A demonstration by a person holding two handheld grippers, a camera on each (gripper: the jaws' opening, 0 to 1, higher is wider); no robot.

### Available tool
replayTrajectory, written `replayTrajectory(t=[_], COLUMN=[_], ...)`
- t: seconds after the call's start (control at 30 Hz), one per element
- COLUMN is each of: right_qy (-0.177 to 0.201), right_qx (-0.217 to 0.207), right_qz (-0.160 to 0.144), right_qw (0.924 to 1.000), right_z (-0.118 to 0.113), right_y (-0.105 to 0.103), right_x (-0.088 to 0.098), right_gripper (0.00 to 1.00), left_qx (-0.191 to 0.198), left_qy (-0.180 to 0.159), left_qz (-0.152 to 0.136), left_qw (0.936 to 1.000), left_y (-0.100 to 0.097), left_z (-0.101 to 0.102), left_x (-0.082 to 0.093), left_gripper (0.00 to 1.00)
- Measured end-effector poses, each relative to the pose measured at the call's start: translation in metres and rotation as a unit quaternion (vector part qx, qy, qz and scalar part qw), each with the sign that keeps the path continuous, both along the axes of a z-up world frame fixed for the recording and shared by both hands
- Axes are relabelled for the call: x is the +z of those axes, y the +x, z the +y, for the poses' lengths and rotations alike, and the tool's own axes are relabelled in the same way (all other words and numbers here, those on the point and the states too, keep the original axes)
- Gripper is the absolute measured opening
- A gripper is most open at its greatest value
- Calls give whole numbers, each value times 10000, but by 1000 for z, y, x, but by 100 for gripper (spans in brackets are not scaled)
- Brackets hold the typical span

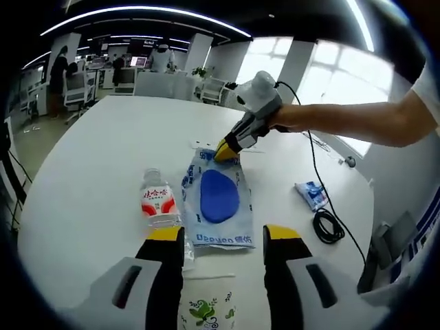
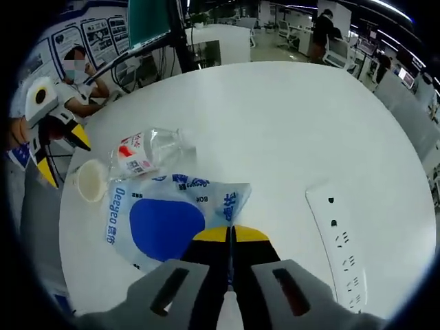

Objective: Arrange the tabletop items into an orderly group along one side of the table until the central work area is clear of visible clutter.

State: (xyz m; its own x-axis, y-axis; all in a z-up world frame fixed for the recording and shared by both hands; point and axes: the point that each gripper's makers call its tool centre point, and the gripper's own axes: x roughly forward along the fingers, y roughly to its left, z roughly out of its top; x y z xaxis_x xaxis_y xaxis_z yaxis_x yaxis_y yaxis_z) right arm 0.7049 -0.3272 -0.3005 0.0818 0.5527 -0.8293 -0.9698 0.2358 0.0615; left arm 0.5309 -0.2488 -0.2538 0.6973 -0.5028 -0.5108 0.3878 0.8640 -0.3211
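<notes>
Right gripper (image 2: 230, 237) fingers clamped on pouch (image 2: 172, 220) edge, left gripper (image 1: 223, 240) fingers apart, cup (image 1: 206, 306) cut off below.

Smooth, matt white surface (image 2: 289, 124), faintly sheened under the ceiling lights. Glossy, crinkled plastic bag (image 2: 172, 220), translucent white with blue print, pinched at its corner by the right gripper (image 2: 230, 237) with matt black jaws and yellow tips. Clear, shiny plastic bottle (image 1: 159, 199) with a red-and-white paper-like label. Paper cup (image 1: 206, 306) with a green print, near. White, smooth plastic power strip (image 2: 337, 240). Black rubbery cable (image 1: 328, 225), far right.
</notes>
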Motion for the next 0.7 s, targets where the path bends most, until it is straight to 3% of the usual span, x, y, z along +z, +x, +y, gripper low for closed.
replayTrajectory(t=[0.4,0.7], right_qy=[219,477], right_qx=[-178,-328], right_qz=[-176,-370], right_qw=[9994,9976], right_z=[-8,-17], right_y=[-21,-34], right_x=[34,70], right_gripper=[0,0], left_qx=[-63,-124], left_qy=[21,4], left_qz=[9,21], left_qw=[10000,9999], left_y=[-5,-8], left_z=[-7,-17], left_x=[1,2], left_gripper=[45,44])
